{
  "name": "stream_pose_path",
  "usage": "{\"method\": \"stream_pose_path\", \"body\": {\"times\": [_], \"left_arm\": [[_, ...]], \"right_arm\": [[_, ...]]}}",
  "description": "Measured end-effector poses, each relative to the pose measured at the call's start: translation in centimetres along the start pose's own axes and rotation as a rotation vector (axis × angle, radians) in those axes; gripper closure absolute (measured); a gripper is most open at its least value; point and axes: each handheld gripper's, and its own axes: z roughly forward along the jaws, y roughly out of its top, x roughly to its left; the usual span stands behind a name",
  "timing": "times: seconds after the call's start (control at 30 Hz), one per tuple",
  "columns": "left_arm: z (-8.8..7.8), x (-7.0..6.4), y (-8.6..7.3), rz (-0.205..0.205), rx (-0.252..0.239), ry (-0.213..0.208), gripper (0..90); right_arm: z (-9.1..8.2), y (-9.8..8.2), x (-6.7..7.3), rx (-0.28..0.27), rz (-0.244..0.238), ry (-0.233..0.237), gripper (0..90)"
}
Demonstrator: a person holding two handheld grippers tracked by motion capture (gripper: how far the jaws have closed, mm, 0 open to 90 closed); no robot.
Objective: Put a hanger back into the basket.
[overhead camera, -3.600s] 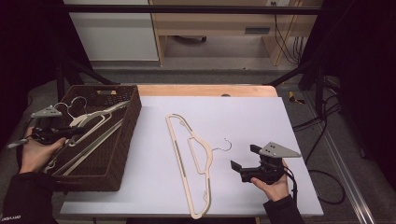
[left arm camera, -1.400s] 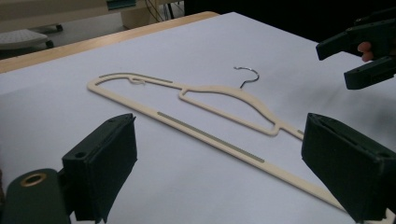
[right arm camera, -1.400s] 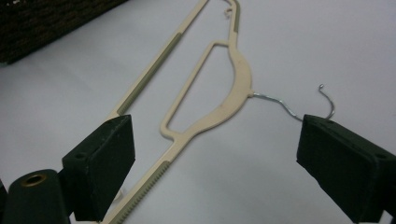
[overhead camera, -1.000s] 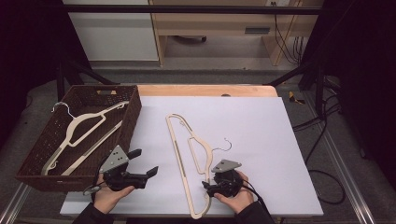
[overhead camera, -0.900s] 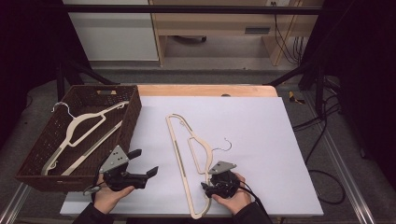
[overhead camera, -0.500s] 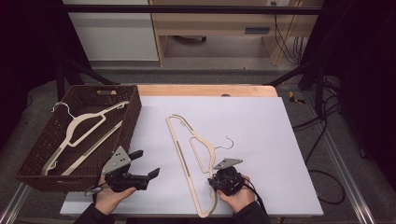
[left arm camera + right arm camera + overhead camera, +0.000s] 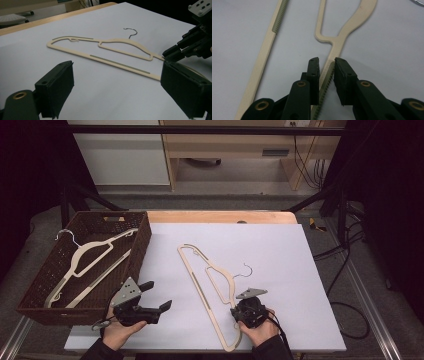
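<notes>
A cream plastic hanger [image 7: 200,280] with a wire hook lies flat on the white table sheet [image 7: 285,255]. My right gripper [image 7: 236,311] sits at the hanger's near end. In the right gripper view its jaws have just been closing, and they now pinch the ribbed shoulder arm [image 7: 325,82] of the hanger [image 7: 348,30] between the pads of the right gripper [image 7: 326,62]. My left gripper [image 7: 157,296] hovers to the hanger's left with its jaws wide apart. The left gripper view looks across the left gripper [image 7: 120,75] at the hanger [image 7: 117,63], with the right gripper [image 7: 175,53] beyond.
A dark wicker basket [image 7: 143,240] stands at the table's left edge, with another cream hanger [image 7: 90,257] lying inside. A wooden strip [image 7: 220,216] borders the sheet at the back. Cables [image 7: 350,270] trail on the floor at the right.
My left hand has come from the basket to the table's front, leaving a hanger in it. My right gripper slid left onto the table hanger and closed its jaws on the arm.
</notes>
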Motion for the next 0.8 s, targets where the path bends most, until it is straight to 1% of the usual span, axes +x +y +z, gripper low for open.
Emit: {"method": "stream_pose_path", "body": {"times": [0.07,0.1,0.13,0.17,0.23,0.27,0.33,0.37,0.4,0.43,0.53,0.57,0.6,0.63,0.67,0.7,0.8], "left_arm": [[0.1,-0.1,0.0,0.004,0.004,-0.001,11.4],[0.1,-0.1,0.0,0.004,0.004,-0.001,11.4],[0.2,-0.2,0.0,0.006,0.004,-0.001,11.4],[0.2,-0.2,0.0,0.006,0.005,-0.002,11.4],[0.3,-0.2,0.0,0.008,0.009,-0.002,11.4],[0.3,-0.2,-0.1,0.007,0.011,-0.002,11.4],[0.3,-0.2,-0.1,0.006,0.011,-0.002,11.4],[0.3,-0.2,-0.1,0.005,0.010,-0.003,11.4],[0.3,-0.2,-0.1,0.005,0.010,-0.003,11.4],[0.3,-0.2,-0.1,0.005,0.010,-0.003,11.4],[0.4,-0.3,-0.1,0.006,0.011,-0.004,11.4],[0.4,-0.3,-0.1,0.006,0.012,-0.005,11.4],[0.4,-0.3,-0.1,0.006,0.012,-0.005,11.4],[0.4,-0.3,-0.1,0.008,0.014,-0.005,11.4],[0.4,-0.3,-0.1,0.008,0.014,-0.005,11.4],[0.4,-0.3,-0.2,0.008,0.015,-0.007,11.4],[0.4,-0.3,-0.2,0.006,0.014,-0.007,11.4]], "right_arm": [[0.1,-0.1,0.4,-0.006,-0.013,-0.025,74.4],[0.1,-0.1,0.4,-0.006,-0.013,-0.025,74.4],[0.1,-0.1,0.8,-0.003,-0.007,-0.055,74.8],[0.1,-0.1,0.8,-0.003,-0.007,-0.055,74.8],[0.1,0.0,1.0,0.001,-0.024,-0.079,76.1],[0.1,0.1,1.0,0.009,0.005,-0.070,76.4],[0.1,0.1,0.9,0.010,0.003,-0.062,76.5],[0.0,0.2,0.7,0.010,0.014,-0.043,76.7],[0.0,0.2,0.4,0.015,0.016,-0.037,76.8],[0.0,0.2,0.0,0.017,0.026,-0.034,77.2],[-0.2,0.2,-0.4,0.020,0.035,-0.040,77.5],[-0.3,0.2,-0.8,0.023,0.037,-0.069,78.2],[-0.3,0.2,-0.8,0.023,0.037,-0.069,78.2],[-0.4,0.2,-1.2,0.015,0.026,-0.112,78.6],[-0.4,0.2,-1.2,0.015,0.026,-0.112,78.6],[-0.5,0.1,-1.6,0.015,0.036,-0.126,78.6],[-0.4,0.0,-1.9,0.009,0.026,-0.128,77.2]]}}
